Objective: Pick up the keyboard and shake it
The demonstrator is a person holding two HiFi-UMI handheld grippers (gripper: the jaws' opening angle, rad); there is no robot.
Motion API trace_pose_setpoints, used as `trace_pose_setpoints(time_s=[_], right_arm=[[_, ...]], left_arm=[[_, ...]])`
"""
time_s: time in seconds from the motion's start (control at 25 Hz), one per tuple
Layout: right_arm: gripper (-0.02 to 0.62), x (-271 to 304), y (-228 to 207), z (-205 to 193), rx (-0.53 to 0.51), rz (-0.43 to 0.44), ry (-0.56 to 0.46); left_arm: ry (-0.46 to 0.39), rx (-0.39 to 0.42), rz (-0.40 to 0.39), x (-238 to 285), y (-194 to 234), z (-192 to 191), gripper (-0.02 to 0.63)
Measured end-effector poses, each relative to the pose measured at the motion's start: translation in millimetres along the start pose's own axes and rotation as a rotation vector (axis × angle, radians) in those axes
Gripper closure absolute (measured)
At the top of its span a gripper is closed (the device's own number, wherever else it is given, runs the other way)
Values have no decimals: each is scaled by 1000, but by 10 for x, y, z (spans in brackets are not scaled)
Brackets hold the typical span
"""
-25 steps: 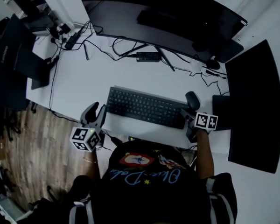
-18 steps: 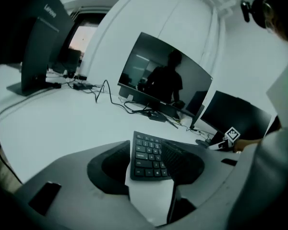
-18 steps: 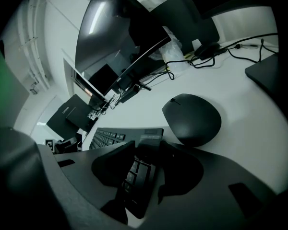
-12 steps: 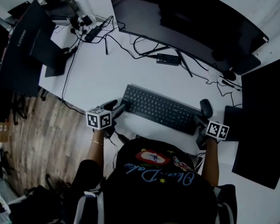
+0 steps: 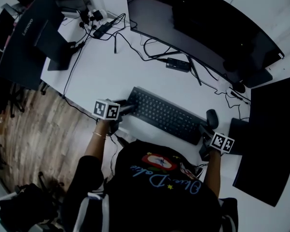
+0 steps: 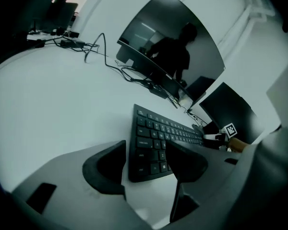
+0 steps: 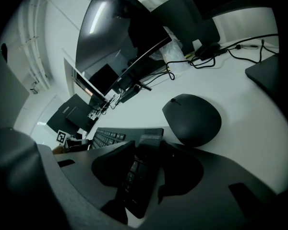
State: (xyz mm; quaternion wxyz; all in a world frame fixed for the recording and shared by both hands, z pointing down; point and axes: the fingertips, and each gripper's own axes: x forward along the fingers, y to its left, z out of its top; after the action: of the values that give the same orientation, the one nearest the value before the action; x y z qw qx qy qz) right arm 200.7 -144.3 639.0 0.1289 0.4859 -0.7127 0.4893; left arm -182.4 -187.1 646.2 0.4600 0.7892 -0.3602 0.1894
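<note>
Keyboard (image 5: 165, 115) flat on white desk (image 5: 101, 66), stretched from one claw to the other. Right gripper (image 7: 146, 169) clenched on its right end, mouse (image 7: 192, 119) just ahead of that claw. Left gripper (image 6: 146, 159) released, jaws opening, keyboard's left end between them, pads not pressing. Curved monitor (image 5: 208, 28) well beyond both.

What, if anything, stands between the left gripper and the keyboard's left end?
Nothing visible does. The left gripper has its jaws opening with the left end of the keyboard between them, the pads not pressing it. The mouse lies by the far right end, out of the way.
</note>
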Motion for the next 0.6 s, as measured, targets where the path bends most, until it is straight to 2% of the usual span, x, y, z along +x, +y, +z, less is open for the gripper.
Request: trace_pose_setpoints(time_s=[0.2, 0.28, 0.44, 0.48, 0.6], right_arm=[[436, -16, -3, 8, -6, -1, -8], [437, -24, 4, 17, -9, -9, -21], [440, -34, 33, 46, -2, -8, -64], [442, -40, 37, 54, -1, -7, -75], [443, -57, 42, 70, 3, -10, -108]], left_arm=[[40, -21, -27, 56, -68, 0, 359], [27, -18, 7, 51, -39, -4, 368], [-2, 40, 110, 37, 37, -6, 417], [-5, 48, 122, 33, 48, -2, 437], [-2, 62, 132, 22, 45, -21, 442]])
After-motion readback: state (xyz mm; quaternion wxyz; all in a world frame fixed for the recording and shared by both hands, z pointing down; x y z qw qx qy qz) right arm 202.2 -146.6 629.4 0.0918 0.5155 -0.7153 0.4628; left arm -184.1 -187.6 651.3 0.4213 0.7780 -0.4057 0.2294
